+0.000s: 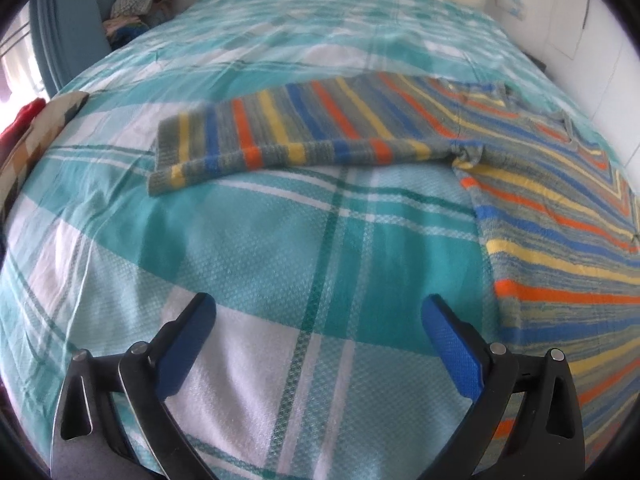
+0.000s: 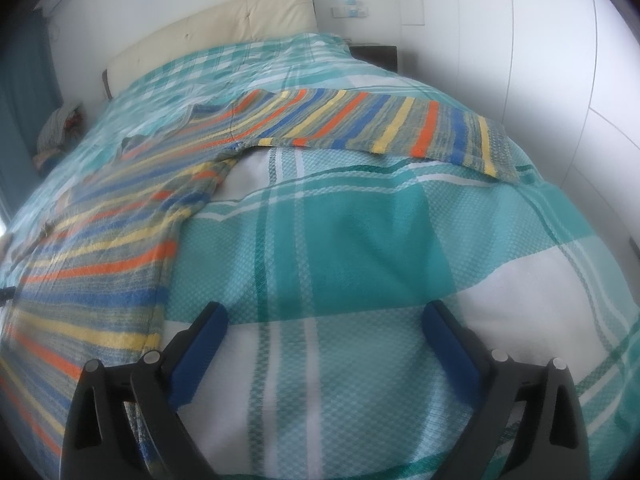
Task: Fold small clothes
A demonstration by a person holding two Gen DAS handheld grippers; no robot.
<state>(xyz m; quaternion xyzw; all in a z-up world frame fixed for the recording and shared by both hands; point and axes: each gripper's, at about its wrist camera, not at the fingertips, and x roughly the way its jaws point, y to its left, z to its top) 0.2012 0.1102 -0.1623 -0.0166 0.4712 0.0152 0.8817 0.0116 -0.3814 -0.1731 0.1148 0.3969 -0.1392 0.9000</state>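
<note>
A striped knitted sweater in grey, blue, orange and yellow (image 1: 552,216) lies flat on the teal-and-white checked bed cover (image 1: 280,248), sleeves outstretched. Left tongs (image 1: 320,320) spread, empty; sleeve at twelve o'clock, body at two. Right tongs (image 2: 326,324) likewise spread; hem at nine o'clock, just beside.

Both views sit low over the bed, looking forward along their own spread fingers toward the headboard end. The left wrist view faces up the plaid bedspread (image 1: 280,240) with the striped sweater (image 1: 560,208) on its right side and one sleeve stretched across the middle distance. The right wrist view faces the same way from further right, so the sweater (image 2: 100,240) falls on its left. Both share the sweater, the bedspread (image 2: 360,240) and the cream headboard (image 2: 224,28), which is likely the pale shape at the left view's top edge.
</note>
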